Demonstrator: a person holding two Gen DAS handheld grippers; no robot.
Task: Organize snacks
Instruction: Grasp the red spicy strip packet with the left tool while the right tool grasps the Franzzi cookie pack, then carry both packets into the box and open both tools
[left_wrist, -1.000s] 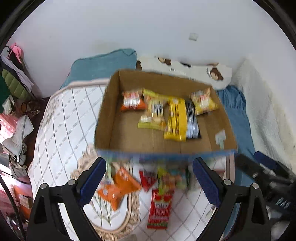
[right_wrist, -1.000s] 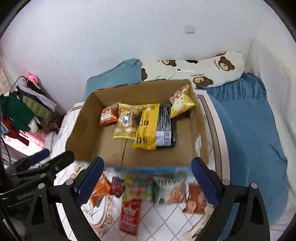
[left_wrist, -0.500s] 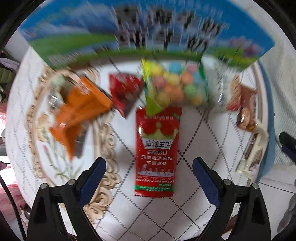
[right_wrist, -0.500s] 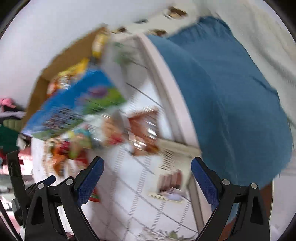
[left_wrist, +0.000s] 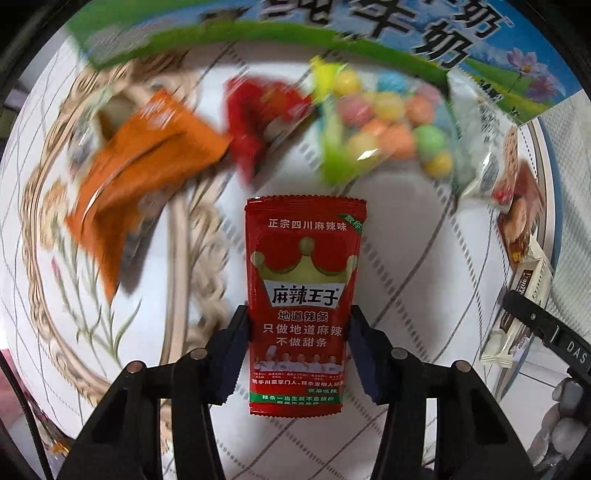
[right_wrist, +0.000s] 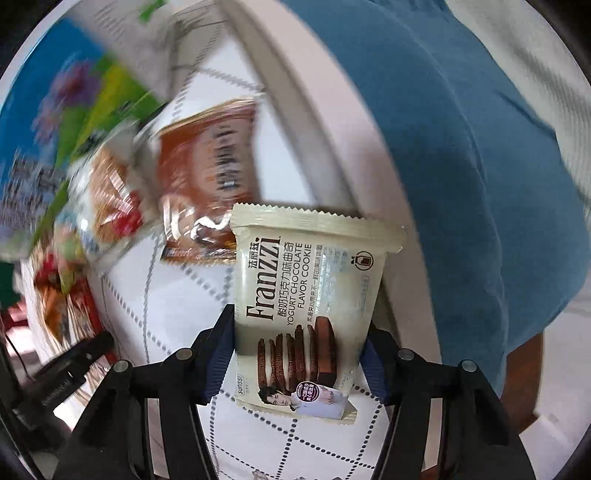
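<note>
both jaws have just closed, left gripper (left_wrist: 299, 350) on red pouch (left_wrist: 303, 299), right gripper (right_wrist: 297, 350) on cookie pack (right_wrist: 306, 306).

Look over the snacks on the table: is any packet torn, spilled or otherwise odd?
Nothing looks torn or spilled. The cookie packet, between the right gripper pads, lies close to the table edge. The red spicy strip packet sits straight in the left gripper.

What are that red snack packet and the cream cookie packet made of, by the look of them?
The red packet looks like glossy plastic film: smooth printed face, zigzag-cut sealed top edge. The cookie packet seems the same sort of film with a softer sheen, its crimped, ribbed top seam showing. Whether either has a foil lining inside cannot be told.
</note>
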